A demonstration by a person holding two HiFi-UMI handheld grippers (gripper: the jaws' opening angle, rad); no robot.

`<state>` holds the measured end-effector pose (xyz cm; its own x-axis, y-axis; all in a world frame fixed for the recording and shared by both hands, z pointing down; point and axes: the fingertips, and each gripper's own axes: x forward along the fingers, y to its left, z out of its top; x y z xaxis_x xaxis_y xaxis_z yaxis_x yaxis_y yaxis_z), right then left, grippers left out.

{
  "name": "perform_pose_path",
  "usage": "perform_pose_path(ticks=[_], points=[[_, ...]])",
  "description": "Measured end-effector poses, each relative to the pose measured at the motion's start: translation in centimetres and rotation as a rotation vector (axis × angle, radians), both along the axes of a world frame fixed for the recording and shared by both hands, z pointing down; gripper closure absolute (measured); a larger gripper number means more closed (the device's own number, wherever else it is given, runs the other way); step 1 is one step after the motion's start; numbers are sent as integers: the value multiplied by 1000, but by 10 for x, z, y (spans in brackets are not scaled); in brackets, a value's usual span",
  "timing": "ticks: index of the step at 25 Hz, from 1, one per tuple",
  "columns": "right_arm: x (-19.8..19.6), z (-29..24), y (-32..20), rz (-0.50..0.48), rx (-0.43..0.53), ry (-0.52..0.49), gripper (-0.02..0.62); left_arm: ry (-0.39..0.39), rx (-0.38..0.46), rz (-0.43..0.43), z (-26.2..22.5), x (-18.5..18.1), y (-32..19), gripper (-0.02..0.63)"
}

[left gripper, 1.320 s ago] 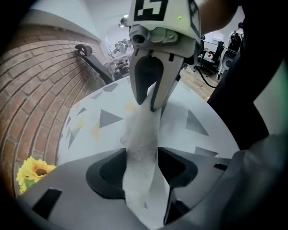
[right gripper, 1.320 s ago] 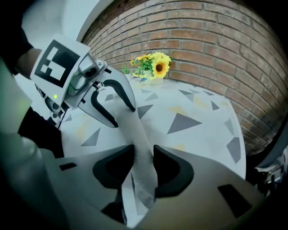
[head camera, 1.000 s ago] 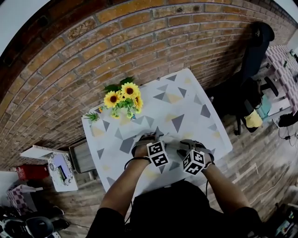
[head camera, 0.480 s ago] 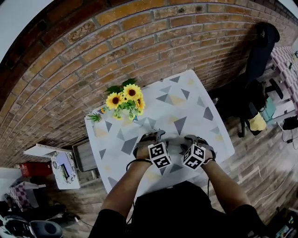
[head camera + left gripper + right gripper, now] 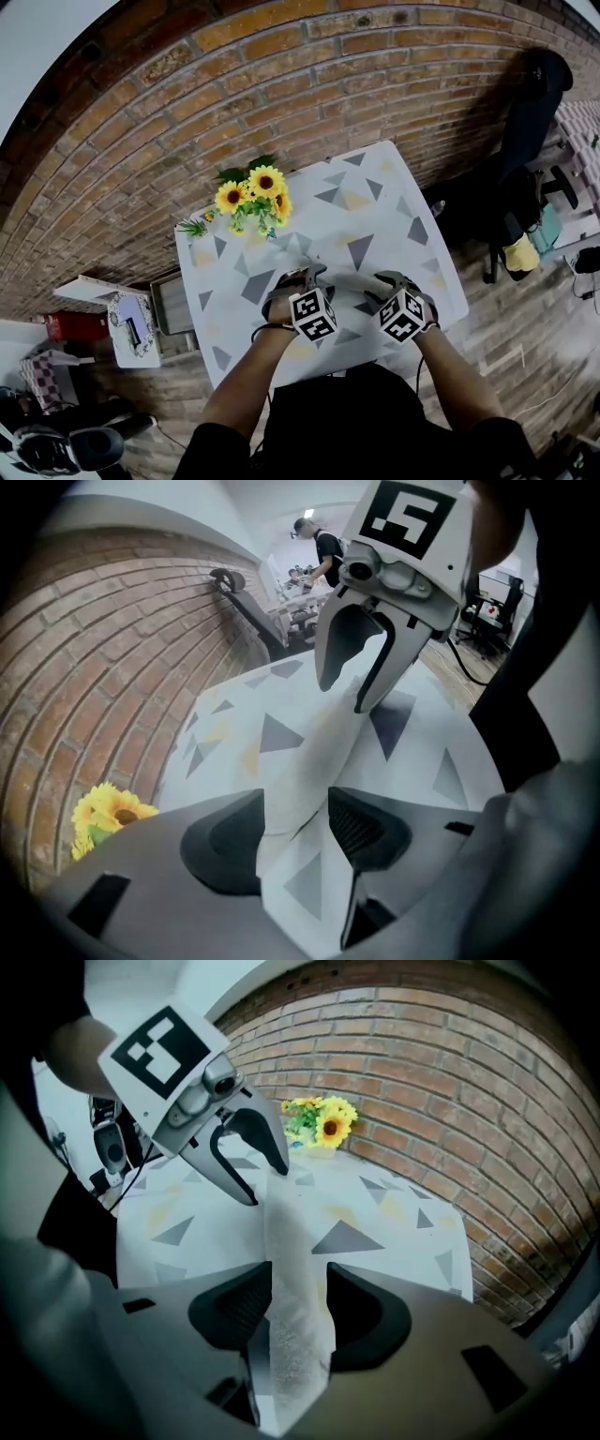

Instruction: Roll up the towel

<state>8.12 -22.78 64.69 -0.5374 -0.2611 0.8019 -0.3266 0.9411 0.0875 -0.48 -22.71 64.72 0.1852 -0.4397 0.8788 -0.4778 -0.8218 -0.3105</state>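
Note:
A white towel (image 5: 345, 280) lies as a long narrow roll on the triangle-patterned table (image 5: 375, 202), stretched between my two grippers. My left gripper (image 5: 302, 278) is shut on its left end; the towel (image 5: 309, 752) runs from between those jaws toward the right gripper (image 5: 359, 672). My right gripper (image 5: 386, 281) is shut on the other end. There the towel (image 5: 291, 1251) passes between the jaws and reaches the left gripper (image 5: 251, 1162). Both roll ends are hidden inside the jaws.
A bunch of sunflowers (image 5: 251, 197) stands at the table's far left by the brick wall (image 5: 281, 84); the sunflowers (image 5: 321, 1121) sit beyond the left gripper. A black chair (image 5: 525, 122) stands to the right, and boxes (image 5: 131, 323) lie on the floor at left.
Both grippers stay shut on the towel's ends. The right gripper has drifted slightly to the right, away from the left one.

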Motion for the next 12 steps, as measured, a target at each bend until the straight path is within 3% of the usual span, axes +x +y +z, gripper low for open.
perform_pose_path(ticks=[3, 8, 12], points=[[16, -17, -1, 31, -7, -72, 402, 106, 7, -129, -16, -1, 4, 388], [39, -30, -10, 67, 8, -135, 441, 314, -1, -416, -32, -17, 15, 419], [51, -42, -14, 119, 19, -200, 533, 482, 59, -576, -52, -28, 24, 459]])
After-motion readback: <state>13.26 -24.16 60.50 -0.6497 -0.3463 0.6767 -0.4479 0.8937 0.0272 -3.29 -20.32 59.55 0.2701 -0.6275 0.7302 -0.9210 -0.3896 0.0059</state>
